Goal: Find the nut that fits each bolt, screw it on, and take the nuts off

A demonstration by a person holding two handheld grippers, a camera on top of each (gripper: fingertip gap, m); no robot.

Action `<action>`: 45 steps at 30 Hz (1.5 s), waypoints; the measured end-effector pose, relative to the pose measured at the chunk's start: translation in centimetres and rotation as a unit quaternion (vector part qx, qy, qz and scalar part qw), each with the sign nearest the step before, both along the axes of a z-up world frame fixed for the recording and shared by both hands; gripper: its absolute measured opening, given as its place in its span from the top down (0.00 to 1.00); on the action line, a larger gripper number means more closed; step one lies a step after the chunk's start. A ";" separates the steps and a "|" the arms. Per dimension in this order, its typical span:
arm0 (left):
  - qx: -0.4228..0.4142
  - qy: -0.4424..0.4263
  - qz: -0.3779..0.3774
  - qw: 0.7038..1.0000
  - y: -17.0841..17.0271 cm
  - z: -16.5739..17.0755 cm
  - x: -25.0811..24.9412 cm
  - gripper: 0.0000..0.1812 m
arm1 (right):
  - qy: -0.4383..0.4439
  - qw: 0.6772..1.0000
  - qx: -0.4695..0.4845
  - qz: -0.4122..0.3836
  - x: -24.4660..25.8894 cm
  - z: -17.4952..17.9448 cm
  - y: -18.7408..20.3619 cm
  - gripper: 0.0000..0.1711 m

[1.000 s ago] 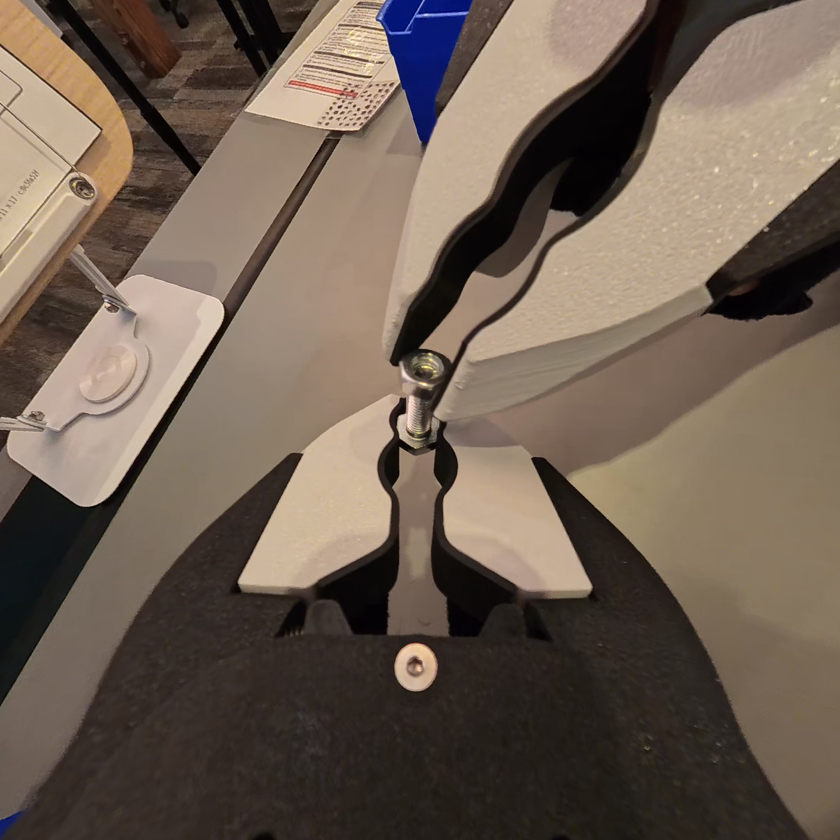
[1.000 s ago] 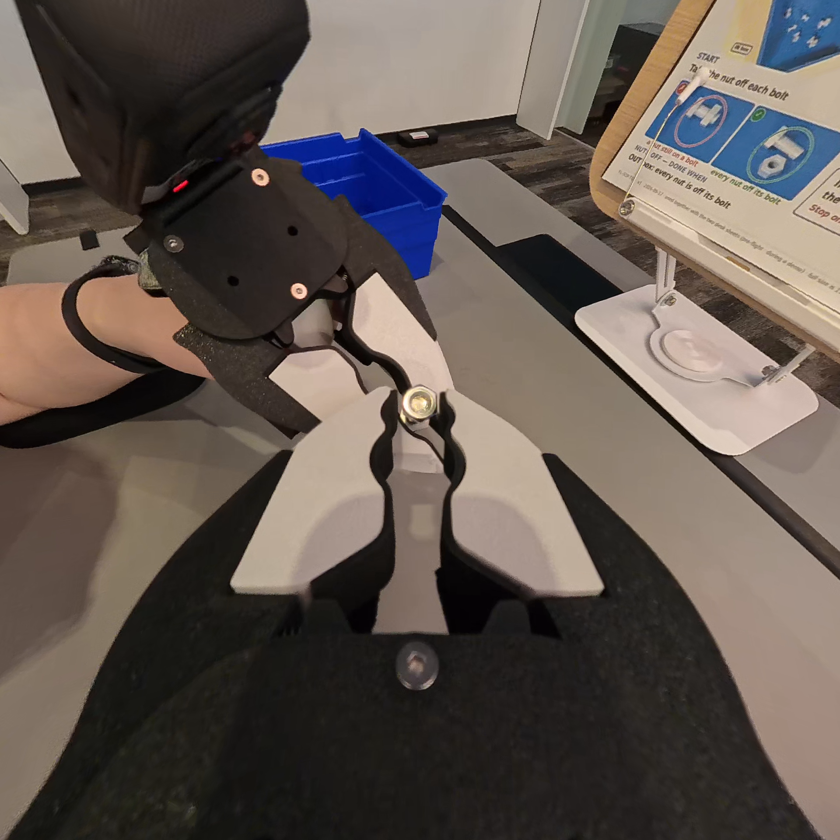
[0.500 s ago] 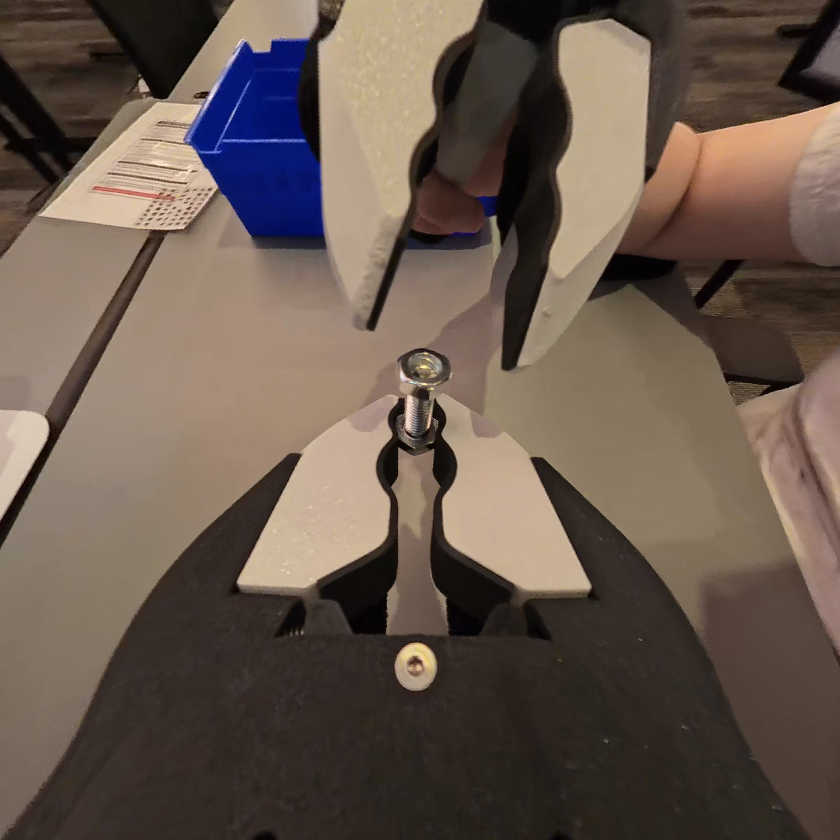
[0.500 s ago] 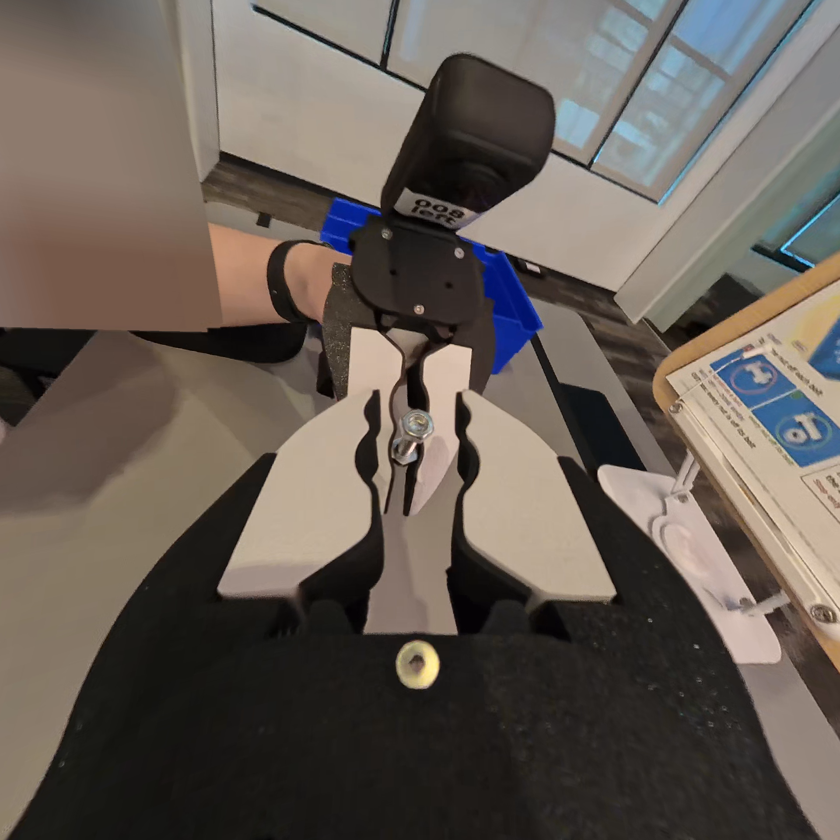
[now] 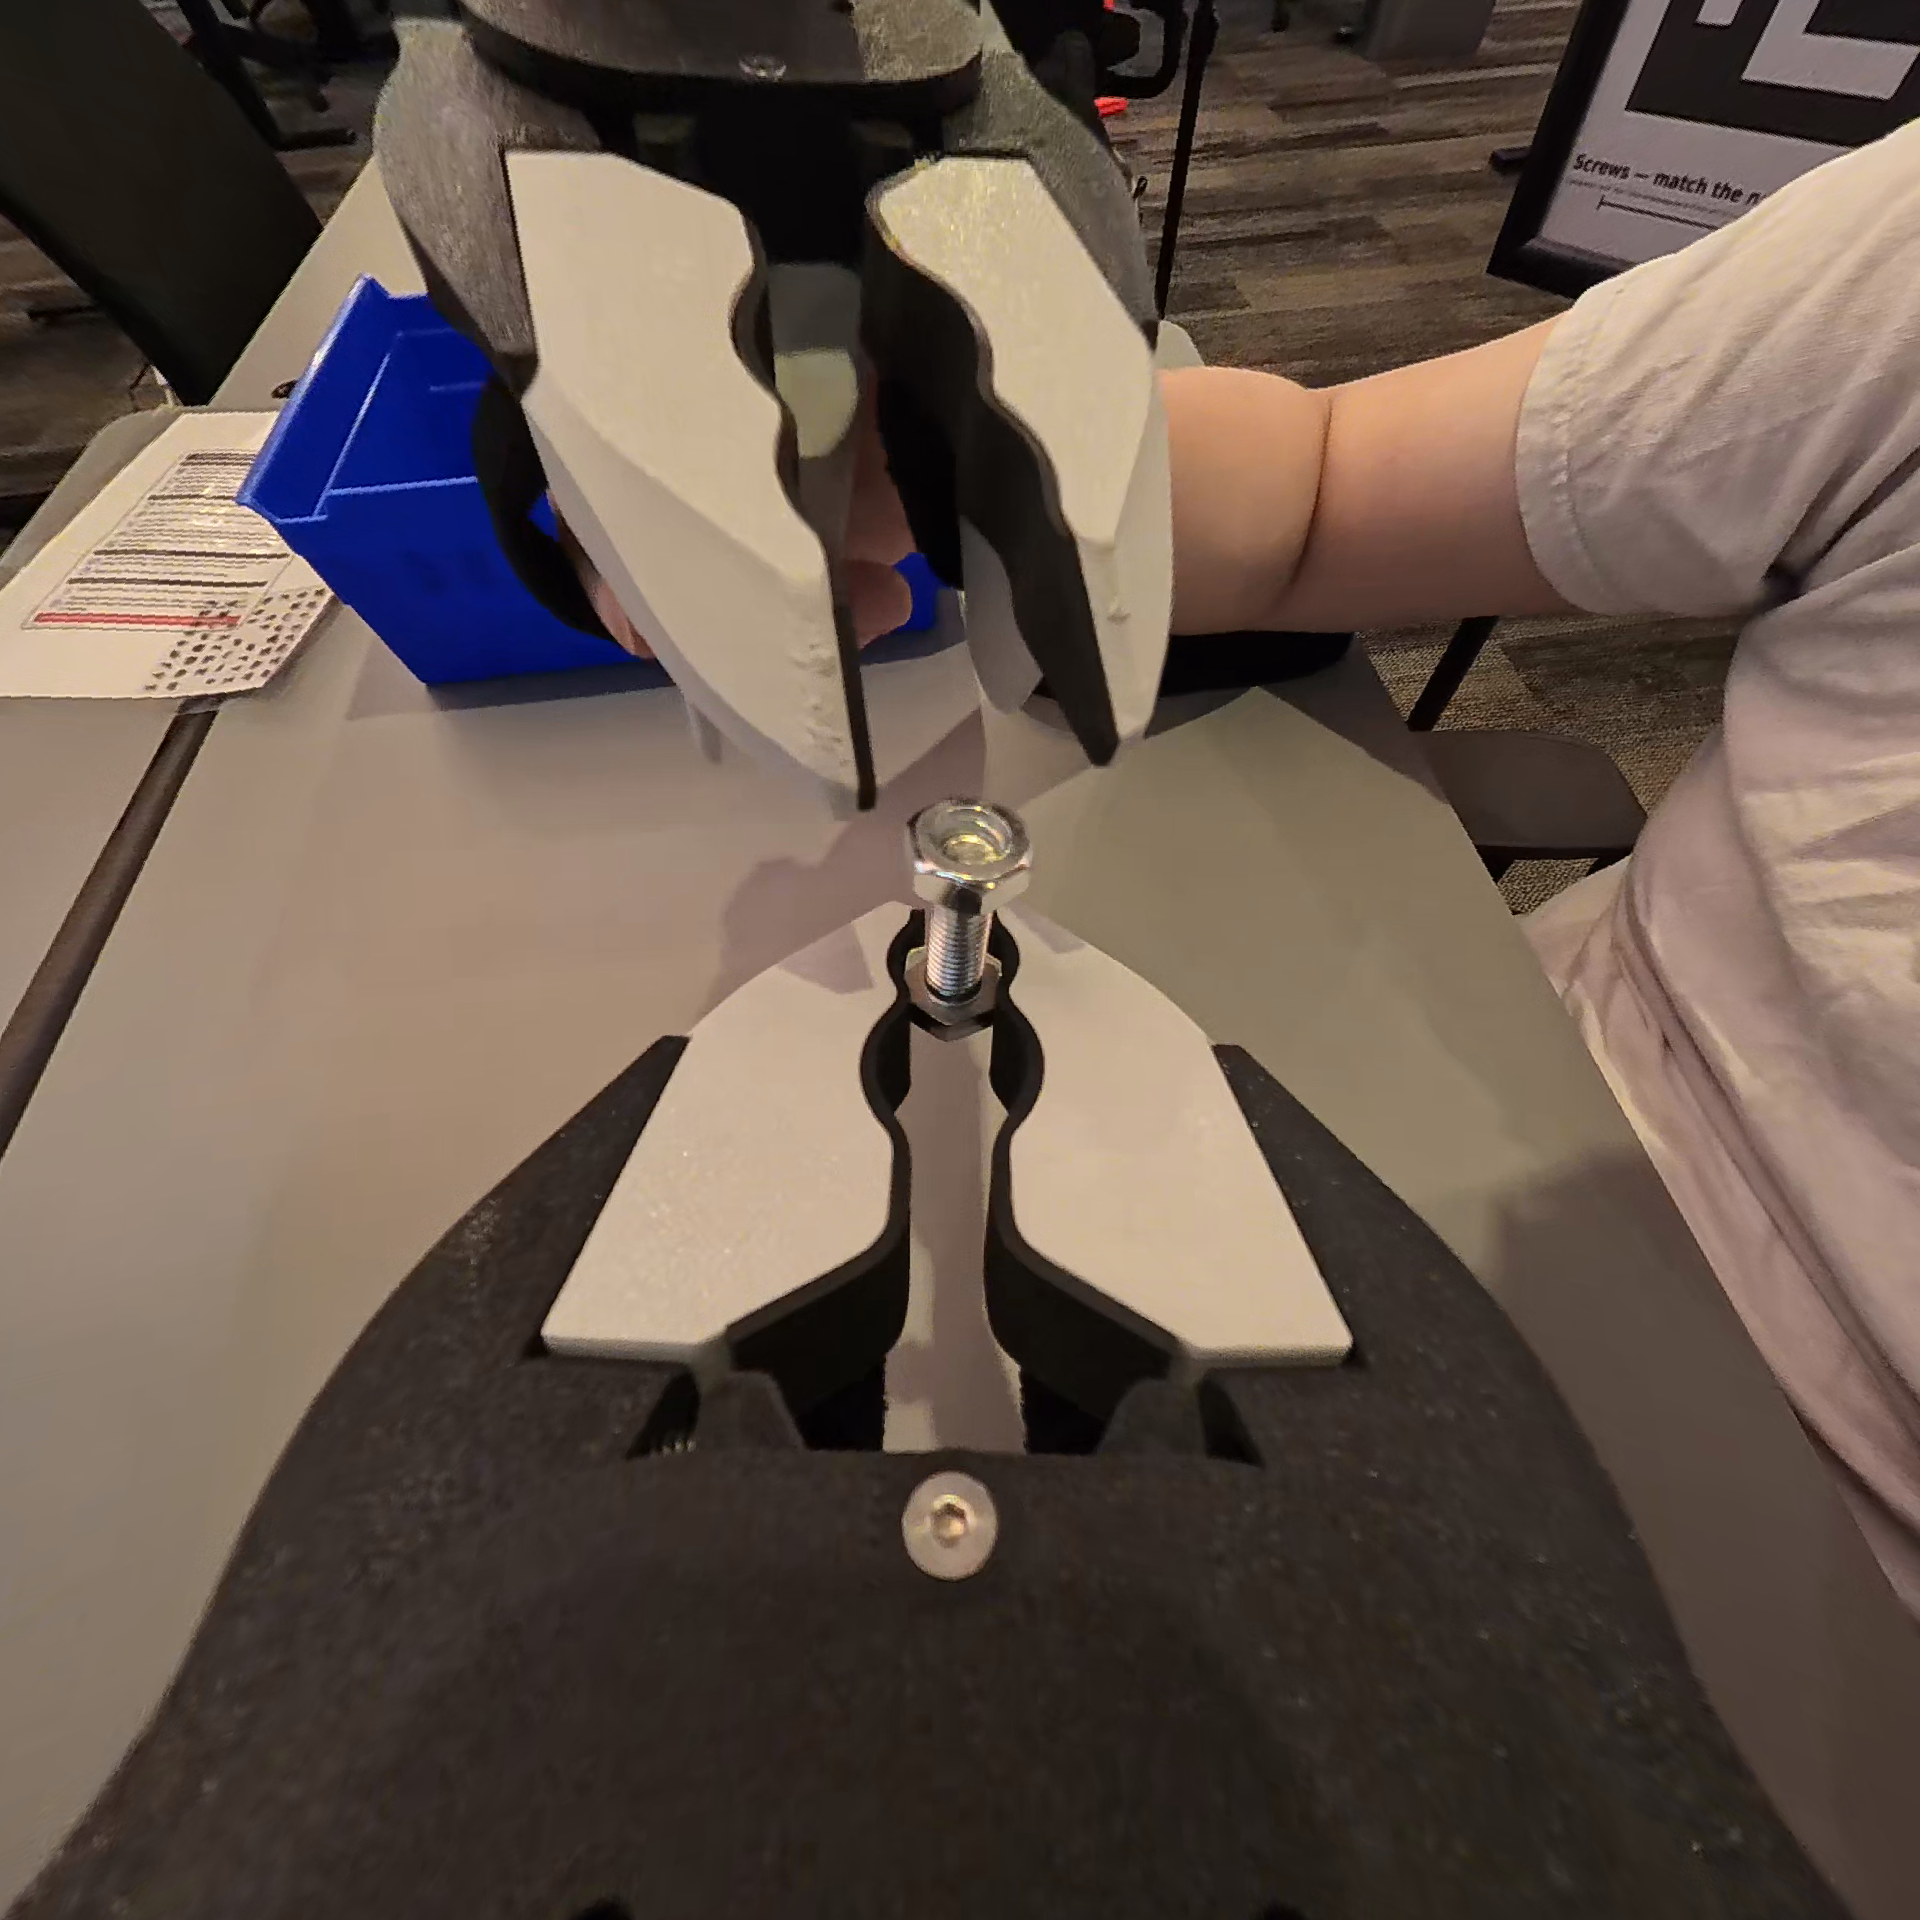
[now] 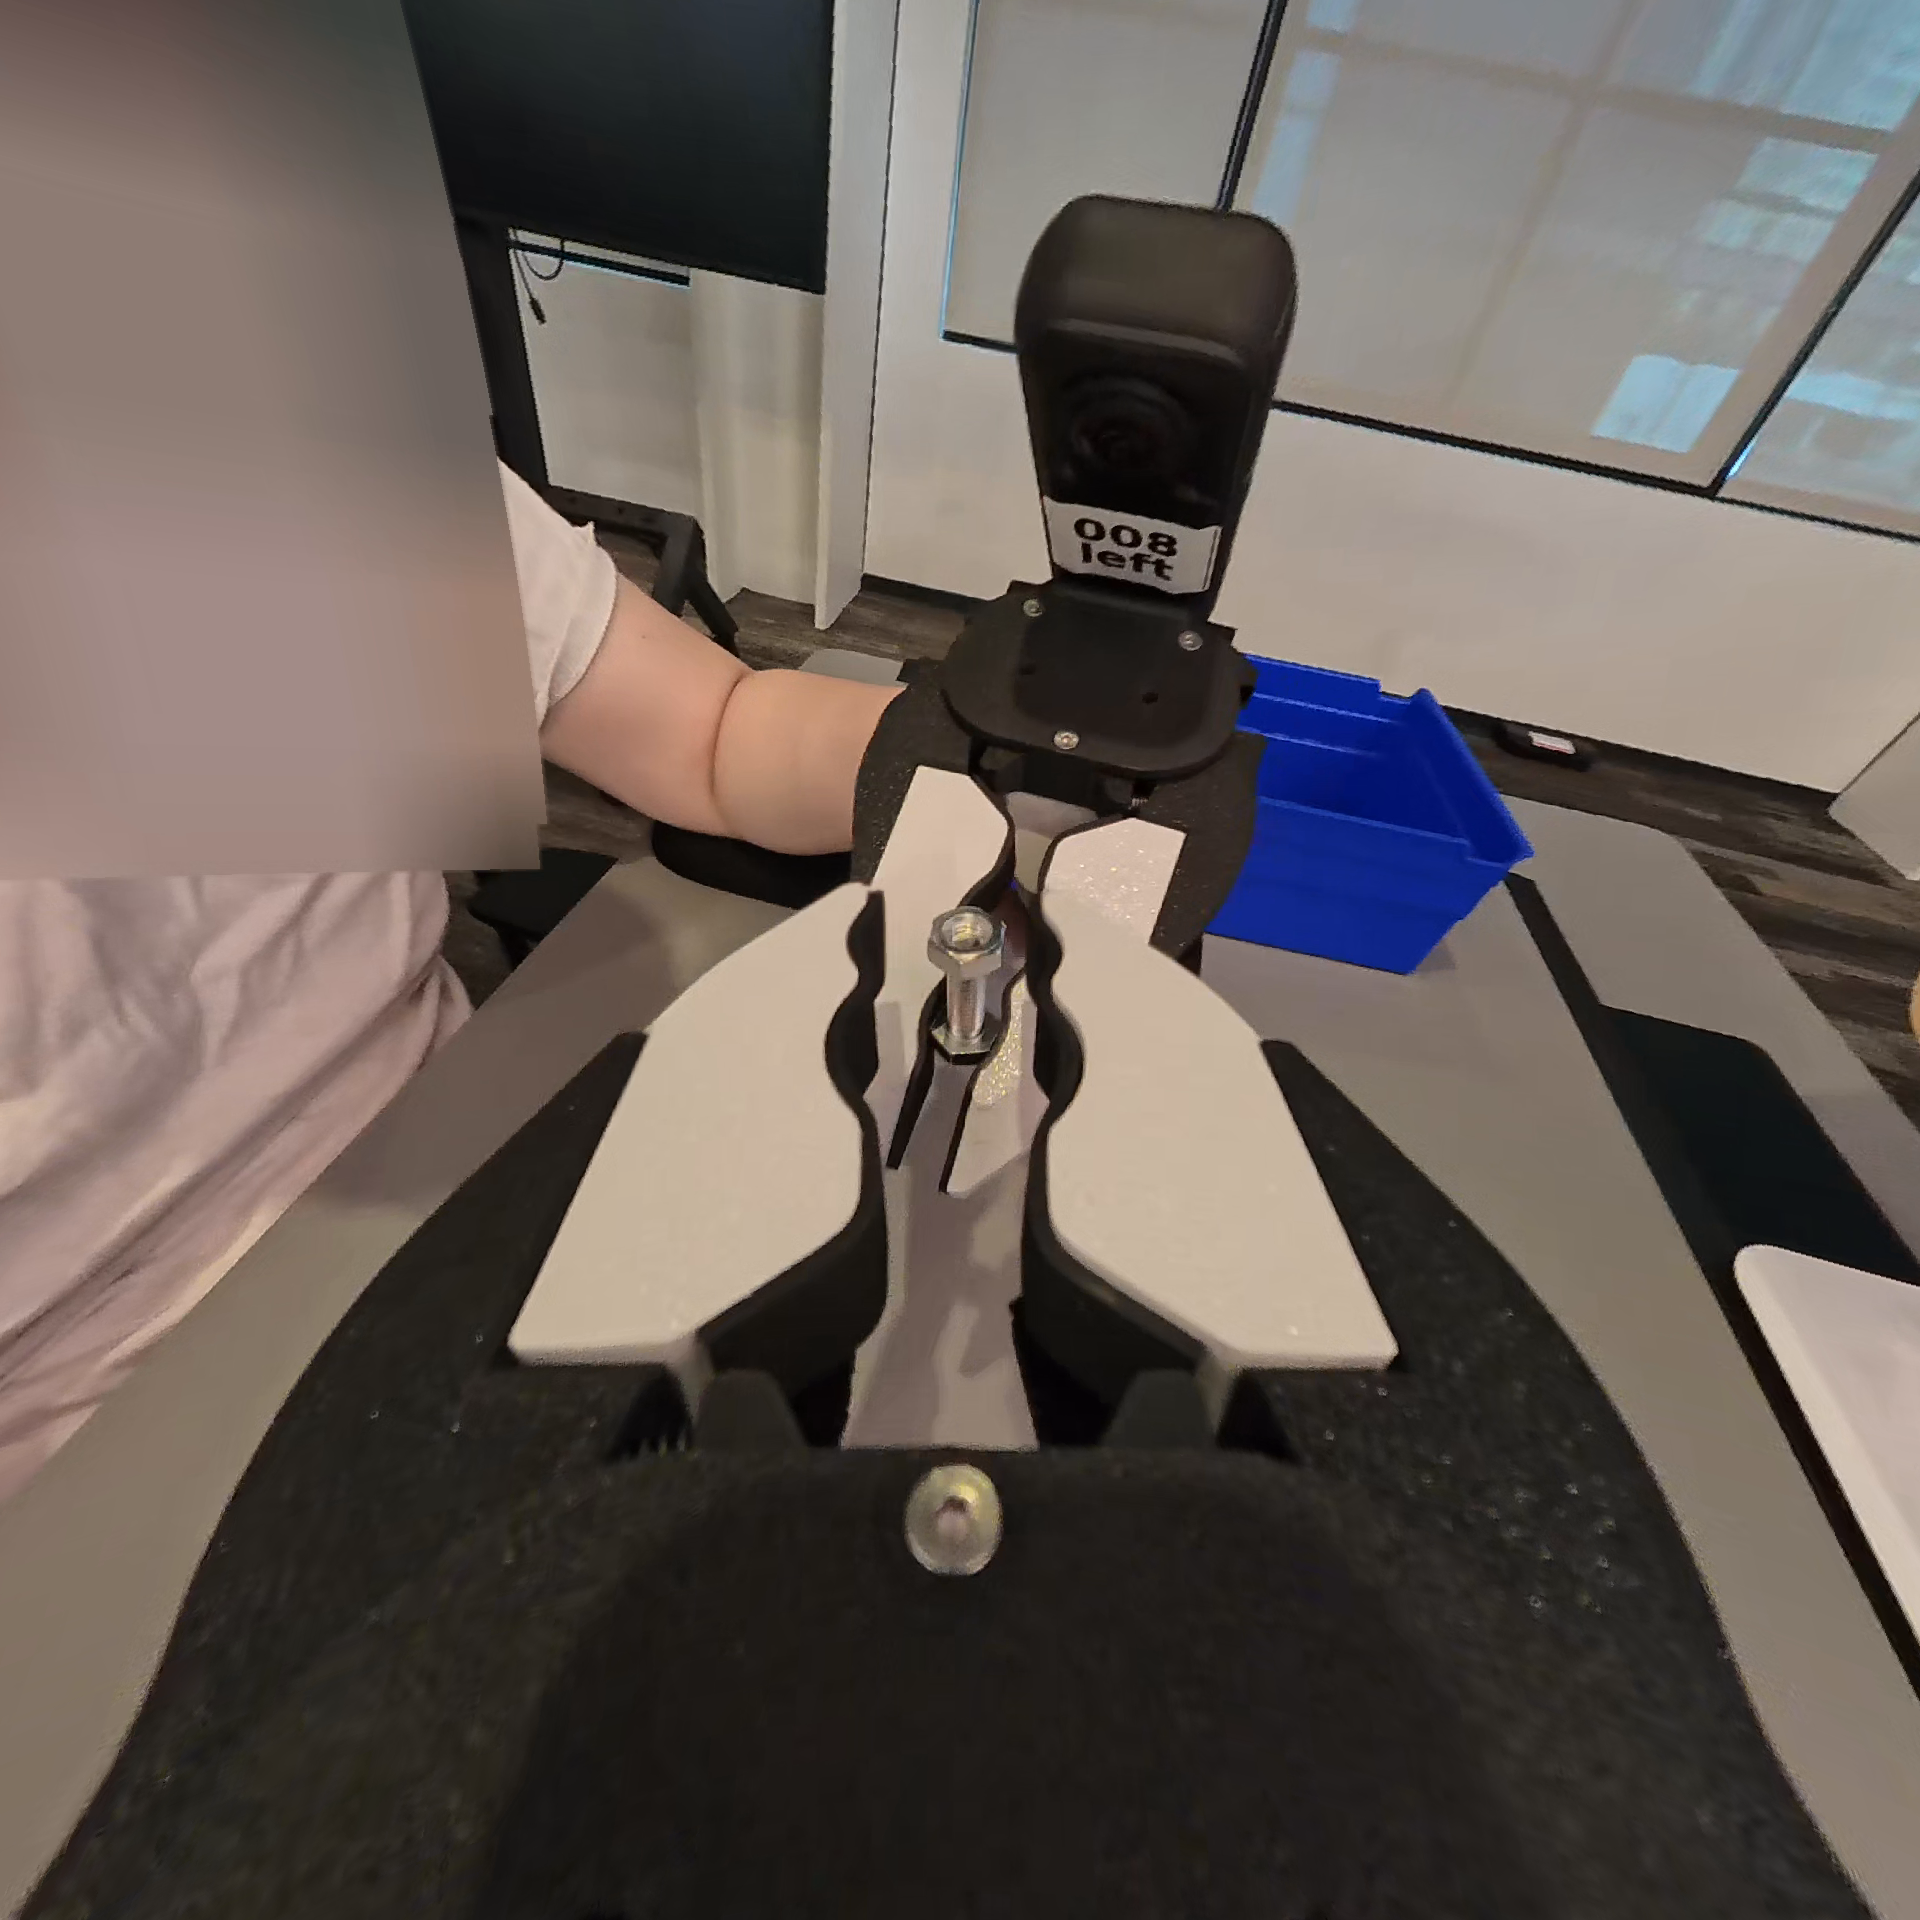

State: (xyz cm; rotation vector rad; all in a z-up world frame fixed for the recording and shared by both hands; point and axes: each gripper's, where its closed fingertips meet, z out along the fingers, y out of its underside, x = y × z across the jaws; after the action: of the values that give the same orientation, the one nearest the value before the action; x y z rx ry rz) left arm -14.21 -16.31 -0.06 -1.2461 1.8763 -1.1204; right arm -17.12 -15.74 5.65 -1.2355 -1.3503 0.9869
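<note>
one nut pinched by left gripper; right gripper spread.

Soft, even indoor light fills both views, with daylight coming through the windows at the upper right of the right wrist view. The grey table carries faint, crossing shadows at the centre of the left wrist view. The bolt glints sharply there. Straight lines bow toward the frame edges. A mosaic patch covers the upper left of the right wrist view.
</note>
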 end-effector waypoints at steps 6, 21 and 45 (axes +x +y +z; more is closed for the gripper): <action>-0.002 -0.009 0.004 1.000 0.2 0.4 -0.1 0.95 | -0.005 1.000 -0.004 0.007 0.0 -0.5 0.0 0.85; -0.007 -0.010 0.028 1.000 1.3 0.7 -0.2 0.95 | -0.010 0.999 0.020 -0.024 0.2 -0.2 0.7 0.86; -0.007 -0.011 0.032 0.999 1.2 0.5 0.1 0.95 | -0.027 0.998 0.047 -0.030 -0.3 -0.9 0.7 0.82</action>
State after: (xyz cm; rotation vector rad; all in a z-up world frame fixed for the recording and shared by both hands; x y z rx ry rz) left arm -14.07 -15.08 0.46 -1.2871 1.8033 -1.1112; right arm -17.45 -15.07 4.72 -1.2318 -1.3783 0.8433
